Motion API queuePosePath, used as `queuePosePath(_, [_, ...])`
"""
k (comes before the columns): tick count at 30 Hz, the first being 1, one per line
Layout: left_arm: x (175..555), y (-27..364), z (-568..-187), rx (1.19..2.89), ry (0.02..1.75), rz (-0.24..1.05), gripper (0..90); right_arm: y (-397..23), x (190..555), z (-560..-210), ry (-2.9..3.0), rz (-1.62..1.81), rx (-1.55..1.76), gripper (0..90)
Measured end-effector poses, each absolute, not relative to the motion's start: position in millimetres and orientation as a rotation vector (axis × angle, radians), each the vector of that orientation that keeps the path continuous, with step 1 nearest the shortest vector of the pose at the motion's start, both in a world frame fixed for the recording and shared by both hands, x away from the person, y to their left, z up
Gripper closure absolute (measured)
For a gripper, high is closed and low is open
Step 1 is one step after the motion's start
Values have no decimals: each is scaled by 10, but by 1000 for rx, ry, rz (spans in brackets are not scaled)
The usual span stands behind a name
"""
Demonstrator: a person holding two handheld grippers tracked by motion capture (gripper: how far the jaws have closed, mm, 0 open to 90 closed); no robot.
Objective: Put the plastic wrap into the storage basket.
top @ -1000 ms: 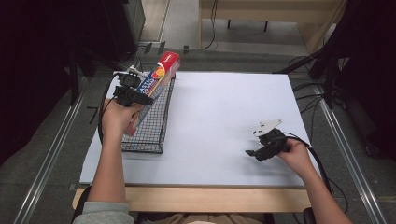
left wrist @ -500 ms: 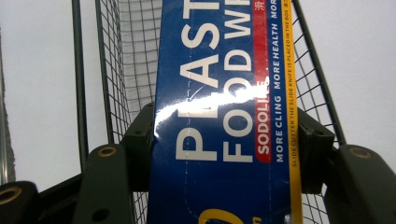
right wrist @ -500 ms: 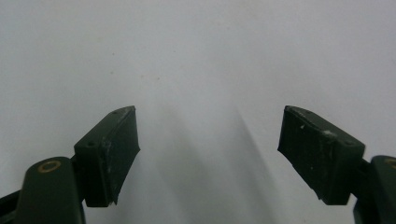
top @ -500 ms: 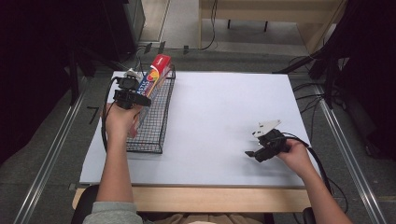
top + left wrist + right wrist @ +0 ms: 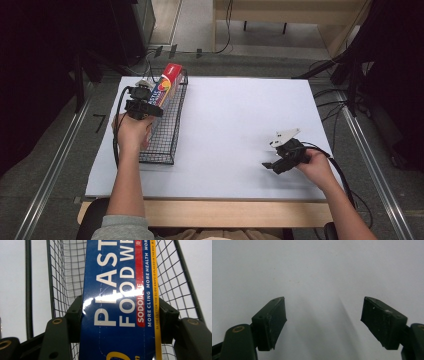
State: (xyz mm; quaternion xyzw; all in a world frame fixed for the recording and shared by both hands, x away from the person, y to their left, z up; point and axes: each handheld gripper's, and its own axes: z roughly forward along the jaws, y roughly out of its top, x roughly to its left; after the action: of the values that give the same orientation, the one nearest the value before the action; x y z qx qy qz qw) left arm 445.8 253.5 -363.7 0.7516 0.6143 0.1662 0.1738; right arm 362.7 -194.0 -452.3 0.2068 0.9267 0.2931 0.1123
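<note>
Table (image 5: 235, 130): white top; carries everything noted here. Landmark for places below is the wire basket.
Wire basket (image 5: 167, 127): long black mesh tray at the table's left side, lying lengthwise away from the person.
Food-wrap box (image 5: 166, 86): long blue carton with a red end, at the far end of the wire basket, red end up over the far rim. In the left gripper view, box (image 5: 120, 300) runs up the middle of the frame with mesh on both sides, so it sits within the basket walls.
Left tool (image 5: 142, 102): clenched on the food-wrap box, one pad pressed on each long side; at the basket's far-left rim.
Change: compared with a second ago, box and left tool sit lower toward the basket, and the box leans less steeply.
Meaning: judged as the lowering stage of placing the box in the basket; the grip is not yet released. Whether the near end already rests on the mesh floor, cannot tell.
Right tool (image 5: 282, 157): released, jaws wide apart with bare table between them; well apart from the basket, on its right side, idle.
</note>
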Motion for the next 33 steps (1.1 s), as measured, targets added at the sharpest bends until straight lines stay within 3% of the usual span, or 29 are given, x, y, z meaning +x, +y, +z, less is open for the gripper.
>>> queuePosePath(20, [4533,2434,-3862,2116,1776,410,398,-1940,3632,-4520,2716,862,613,209])
queuePosePath(33, [4554,2361,-3916,2192,1763,388,381,-1942,3626,-4517,2719,867,604,209])
